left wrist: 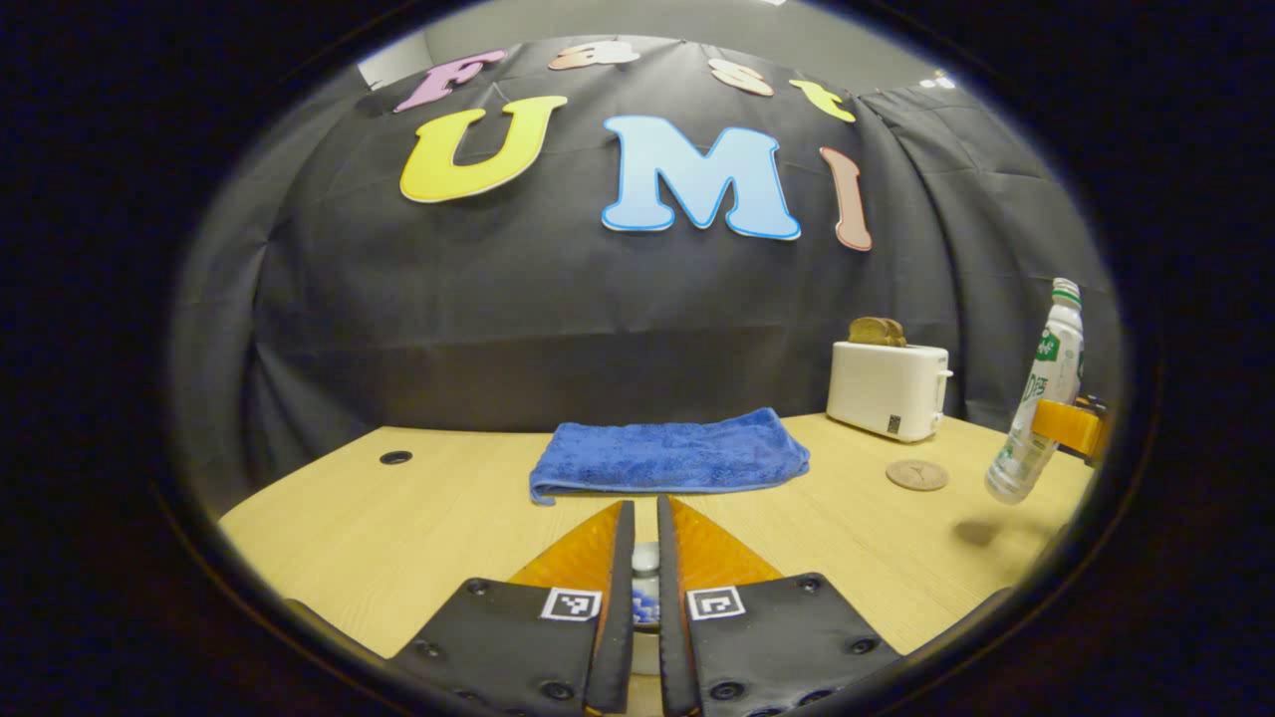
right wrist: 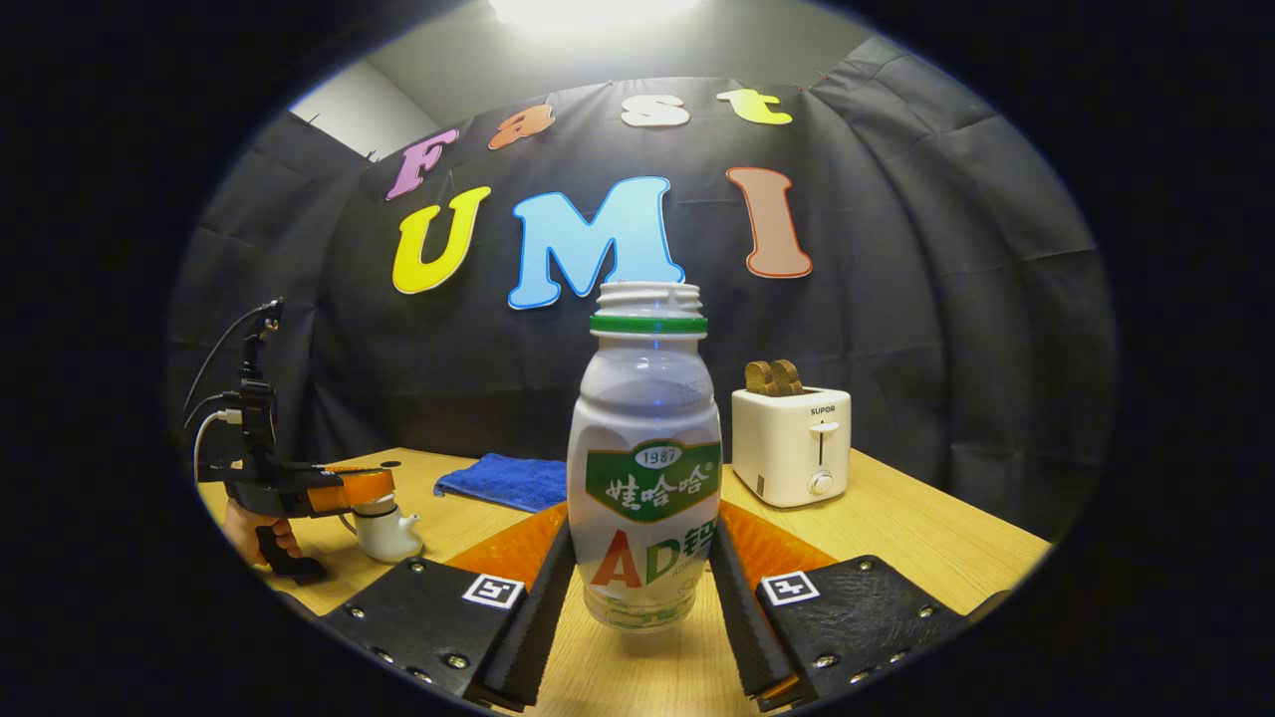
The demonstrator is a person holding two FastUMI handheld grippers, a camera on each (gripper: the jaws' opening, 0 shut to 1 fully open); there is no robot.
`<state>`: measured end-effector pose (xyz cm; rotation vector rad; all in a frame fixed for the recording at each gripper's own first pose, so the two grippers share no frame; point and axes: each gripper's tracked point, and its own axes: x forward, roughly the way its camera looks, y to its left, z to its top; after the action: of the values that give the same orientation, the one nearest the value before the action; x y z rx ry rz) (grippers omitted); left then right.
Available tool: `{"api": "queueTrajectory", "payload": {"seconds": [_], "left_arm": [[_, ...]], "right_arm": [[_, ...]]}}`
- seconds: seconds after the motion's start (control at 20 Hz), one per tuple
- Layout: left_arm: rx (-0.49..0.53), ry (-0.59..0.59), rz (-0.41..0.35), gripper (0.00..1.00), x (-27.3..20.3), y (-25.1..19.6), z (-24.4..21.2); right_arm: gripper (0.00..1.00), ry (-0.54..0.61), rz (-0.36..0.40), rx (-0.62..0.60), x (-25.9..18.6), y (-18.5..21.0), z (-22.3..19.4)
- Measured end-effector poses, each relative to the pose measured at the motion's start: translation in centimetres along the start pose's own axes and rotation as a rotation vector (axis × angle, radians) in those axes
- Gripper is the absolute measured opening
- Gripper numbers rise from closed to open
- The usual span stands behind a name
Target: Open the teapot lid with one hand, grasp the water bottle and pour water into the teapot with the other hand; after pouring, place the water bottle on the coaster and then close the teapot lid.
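Table (left wrist: 418, 518) of pale wood carries everything, backed by the black cloth wall. Blue towel (left wrist: 669, 453) lies folded flat toward the rear centre. White toaster (right wrist: 792, 444) stands at the rear right with 2 brown slices upright in its slots.

Water bottle (right wrist: 645, 478): uncapped, upright in the right gripper view, white body with a green neck ring, its base lifted clear of the table. The right gripper (right wrist: 642, 588) has both fingers pressed against the lower body, 1 on each side, open only to the width of the bottle. From the left gripper view the same bottle (left wrist: 1039, 393) hangs tilted at the far right, its shadow on the wood beneath.

Teapot (right wrist: 386, 530): small, white, spout facing right, sitting on the table at the left in the right gripper view. The left gripper (left wrist: 645, 558) is directly over it, fingers nearly closed with a narrow gap; the teapot lid's knob (left wrist: 645, 560) sits in that gap, but whether both fingers press on it I cannot tell. A hand (right wrist: 257, 533) holds this gripper's handle.

Coaster (left wrist: 916, 475): round, brown, flat on the table in front of the toaster, well apart from the teapot, nothing on it
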<state>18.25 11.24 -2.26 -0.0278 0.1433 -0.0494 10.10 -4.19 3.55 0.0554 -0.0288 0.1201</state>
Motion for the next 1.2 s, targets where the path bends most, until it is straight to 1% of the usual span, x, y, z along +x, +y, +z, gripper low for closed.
{"api": "queueTrajectory", "payload": {"seconds": [0.25,0.3,0.35,0.45,0.55,0.65,0.7,0.8,0.95,1.0,1.05,1.1,1.2], "left_arm": [[0.003,0.002,-0.003,0.22,0.1,-0.1,-0.2],[0.005,-0.004,-0.003,0.18,-0.1,-0.1,-0.3],[0.010,-0.012,-0.005,0.22,-0.2,0.0,-0.2],[0.015,-0.012,0.003,0.22,-0.1,0.0,-0.4],[0.002,-0.008,-0.010,0.29,0.0,-0.2,-0.6],[0.001,-0.012,0.004,0.30,-0.2,0.2,-0.5],[0.000,-0.036,0.019,0.36,-0.6,0.6,0.2],[-0.012,-0.114,0.043,0.41,-2.0,1.3,2.5],[-0.059,-0.226,0.016,0.66,-4.4,0.9,5.8],[-0.065,-0.253,0.005,0.80,-5.0,0.7,6.4],[-0.065,-0.277,0.003,0.85,-5.6,0.7,7.1],[-0.063,-0.294,-0.002,0.92,-6.3,0.5,7.6],[-0.067,-0.312,-0.036,0.92,-7.4,-0.5,8.4]], "right_arm": [[0.72,0.012,0.002,-0.003,0.1,0.0,-0.5],[0.72,0.015,0.002,-0.003,0.2,0.0,-0.5],[0.72,0.019,0.000,-0.003,0.2,0.0,-0.7],[0.72,0.027,-0.001,-0.003,0.4,0.0,-1.0],[0.72,0.034,-0.001,-0.007,0.4,0.1,-1.2],[0.72,0.034,-0.004,-0.014,0.4,0.1,-1.2],[0.72,0.029,-0.005,-0.018,0.4,0.0,-1.1],[0.72,0.022,-0.008,-0.019,0.4,-0.1,-0.9],[0.72,0.026,-0.036,-0.013,1.1,-1.1,-0.6],[0.72,0.035,-0.045,-0.013,1.7,-1.5,-0.4],[0.72,0.045,-0.052,-0.008,2.2,-1.9,-0.1],[0.72,0.048,-0.064,0.000,3.0,-2.4,0.3],[0.72,0.062,-0.089,0.004,4.9,-3.6,0.9]]}}
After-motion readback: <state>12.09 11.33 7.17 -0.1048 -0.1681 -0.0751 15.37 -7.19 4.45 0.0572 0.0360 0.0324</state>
